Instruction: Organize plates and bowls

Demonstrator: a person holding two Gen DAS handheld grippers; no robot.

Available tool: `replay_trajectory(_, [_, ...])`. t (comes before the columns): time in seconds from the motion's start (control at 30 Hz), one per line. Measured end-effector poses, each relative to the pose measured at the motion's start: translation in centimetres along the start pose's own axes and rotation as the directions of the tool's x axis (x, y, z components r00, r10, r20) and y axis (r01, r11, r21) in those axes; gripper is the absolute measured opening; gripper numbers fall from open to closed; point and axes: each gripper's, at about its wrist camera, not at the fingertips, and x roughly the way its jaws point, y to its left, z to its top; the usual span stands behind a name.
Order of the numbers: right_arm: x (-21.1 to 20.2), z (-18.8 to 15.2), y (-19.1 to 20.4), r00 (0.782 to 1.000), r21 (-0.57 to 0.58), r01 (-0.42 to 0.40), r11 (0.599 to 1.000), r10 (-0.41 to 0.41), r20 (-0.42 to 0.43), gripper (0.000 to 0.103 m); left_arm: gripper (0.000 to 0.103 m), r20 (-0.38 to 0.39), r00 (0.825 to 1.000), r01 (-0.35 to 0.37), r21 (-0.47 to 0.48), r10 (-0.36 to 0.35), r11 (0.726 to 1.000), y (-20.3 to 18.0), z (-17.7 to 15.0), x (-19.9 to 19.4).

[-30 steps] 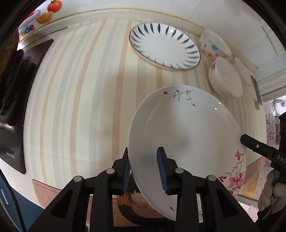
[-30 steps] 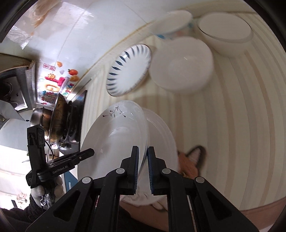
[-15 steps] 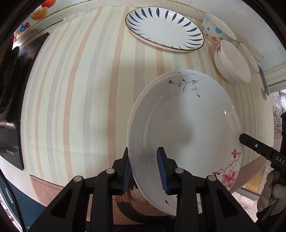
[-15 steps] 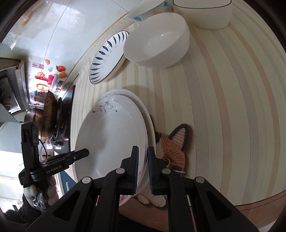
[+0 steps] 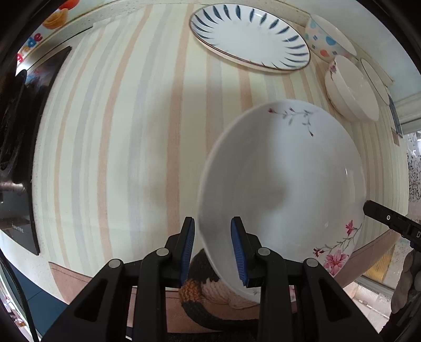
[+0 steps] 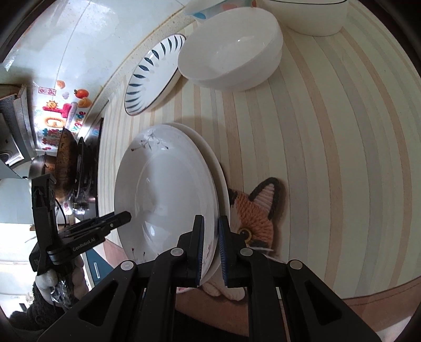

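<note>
I am setting the floral plate (image 6: pixel 163 194) onto a second white plate (image 6: pixel 219 179) on the striped counter (image 5: pixel 105 131); half a second ago it rode higher and more tilted, and now it is nesting, so the plate stack looks nearly made.

On the left, my left gripper (image 5: pixel 213 250) is standing open, blue pads on either side of the plate's near rim with a visible gap on the left pad, gripping nothing that I can confirm. On the right, my right gripper (image 6: pixel 210 250) is nearly closed with the opposite rim between its pads; the right pad is showing a slight gap, so I judge I am easing off.

Beyond, the blue-striped plate (image 5: pixel 250 42) is lying empty, then the dotted bowl (image 5: pixel 329 44), the plain white bowl (image 6: pixel 231 55) and a black-rimmed bowl (image 6: pixel 313 18), all empty. A knitted cat mat (image 6: pixel 257 207) is peeking from under the stack.
</note>
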Motion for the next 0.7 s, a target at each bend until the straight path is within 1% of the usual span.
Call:
replay_trajectory(0.07, [-0.4, 0.2, 0.2, 1.000, -0.005, 0.024, 1.000, -0.024, -0.014, 0.014, 0.026, 0.011, 1.000, 0.004, -0.012, -0.004, 1.000, 0.8, 0.7, -0.8])
replay_trajectory(0.13, [-1.3, 0.6, 0.4, 1.000, -0.003, 0.023, 1.000, -0.023, -0.003, 0.014, 0.026, 0.028, 1.000, 0.004, -0.021, -0.003, 1.000, 1.4, 1.7, -1.9])
replay_trajectory(0.2, [-2.4, 1.5, 0.8, 0.999, -0.001, 0.041, 0.999, -0.041, 0.012, 0.014, 0.026, 0.047, 0.999, 0.026, -0.037, -0.025, 0.999, 1.6, 3.7, -3.3])
replay_trajectory(0.3, [-3.9, 4.1, 2.1, 0.999, 0.002, 0.033, 0.999, -0.033, 0.038, 0.015, 0.027, 0.080, 0.996, 0.035, -0.046, -0.032, 0.998, 1.8, 7.5, -4.7])
replay_trajectory(0.4, [-4.8, 8.2, 4.4, 0.997, -0.022, 0.036, 0.999, -0.034, 0.073, 0.020, 0.027, 0.105, 0.994, 0.022, -0.059, -0.015, 0.998, 2.3, 11.6, -5.0])
replay_trajectory(0.47, [-5.1, 11.6, 6.2, 0.992, -0.050, 0.066, 0.997, -0.061, 0.107, 0.021, 0.027, 0.101, 0.995, 0.027, -0.073, -0.020, 0.997, 2.6, 14.7, -4.7])
replay_trajectory(0.53, [-4.7, 15.1, 7.7, 0.986, -0.068, 0.113, 0.991, -0.104, 0.129, 0.021, 0.027, 0.095, 0.995, 0.022, -0.078, -0.015, 0.997, 3.2, 17.1, -3.9])
replay_trajectory(0.6, [-3.4, 18.3, 8.5, 0.983, -0.086, 0.153, 0.984, -0.143, 0.113, 0.021, 0.027, 0.085, 0.996, 0.019, -0.079, -0.012, 0.997, 3.8, 19.0, -2.9])
replay_trajectory(0.7, [-1.0, 21.7, 8.7, 0.979, -0.087, 0.195, 0.977, -0.189, 0.072, 0.021, 0.027, 0.054, 0.998, 0.014, -0.071, -0.011, 0.997, 4.1, 21.4, -0.7])
